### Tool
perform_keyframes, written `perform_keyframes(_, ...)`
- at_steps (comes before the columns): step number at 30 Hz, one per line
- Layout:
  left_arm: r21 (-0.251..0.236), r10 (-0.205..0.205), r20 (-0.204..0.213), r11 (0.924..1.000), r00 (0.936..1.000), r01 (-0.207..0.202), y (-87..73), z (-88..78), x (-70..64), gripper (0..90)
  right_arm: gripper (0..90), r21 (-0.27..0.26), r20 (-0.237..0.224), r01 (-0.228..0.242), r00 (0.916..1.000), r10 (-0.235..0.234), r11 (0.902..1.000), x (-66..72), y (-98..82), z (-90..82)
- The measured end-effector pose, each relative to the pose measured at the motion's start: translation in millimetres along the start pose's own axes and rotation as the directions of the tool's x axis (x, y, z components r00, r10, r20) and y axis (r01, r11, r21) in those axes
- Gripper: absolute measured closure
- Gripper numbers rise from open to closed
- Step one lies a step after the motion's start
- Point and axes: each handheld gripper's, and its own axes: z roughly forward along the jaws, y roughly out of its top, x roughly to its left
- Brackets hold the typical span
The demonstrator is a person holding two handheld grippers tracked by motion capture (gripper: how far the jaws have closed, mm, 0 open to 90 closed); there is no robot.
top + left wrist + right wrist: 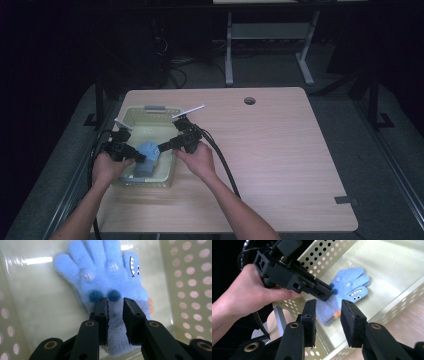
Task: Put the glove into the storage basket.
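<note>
Blue and fuzzy, a small knitted glove with a cartoon monster face [110, 282] lies flat on the floor of a pale yellow perforated plastic basket [131, 116], which sits at the left side of a light wooden table [280, 150]. In the left gripper view the glove's long axis runs straight away from the jaws: the cuff is nearest, the fingers spread at the far end, the toothy face on the thumb to the right. The left gripper [115, 305] reaches down into the basket, and its two black jaws stand narrow, drawn in on the fabric at the cuff end, just below two dark blue pompoms; they appear to pinch the knit. In the right gripper view, the right gripper [329, 307] hovers above the near right rim of the basket, its jaws partly apart with nothing between them, apart from the glove, which lies just beyond and below them. The left gripper is therefore the nearer one and already on the glove, so a lift would likely begin from the cuff. The basket's walls stand close on both sides of the glove, and the left gripper's body crosses in front of the right one, which could crowd any second grasp. From the high view, both hands meet over the basket's near half, cables trailing back.
</note>
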Motion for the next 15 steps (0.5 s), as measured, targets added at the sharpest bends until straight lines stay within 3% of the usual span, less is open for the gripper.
perform_keyframes(10, -0.077, -0.017, 0.049, 0.9968, 0.9987, 0.021, -1.4, -12.6, 3.8, 70.6, 63.5, -0.014, -0.006, -0.001, 1.0, 0.001, 0.9999, -3.9, -1.7, -6.6)
perform_keyframes(13, -0.107, -0.038, 0.077, 0.9932, 0.9963, 0.046, -2.4, -16.2, 3.5, 69.0, 62.4, -0.017, -0.003, -0.003, 1.0, 0.003, 0.9999, -3.5, -2.2, -9.2)
perform_keyframes(15, -0.124, -0.022, 0.083, 0.9918, 0.9963, 0.032, -4.0, -20.4, 3.5, 68.6, 61.8, -0.023, -0.002, 0.003, 1.0, -0.003, 0.9997, -3.7, -3.0, -11.7)
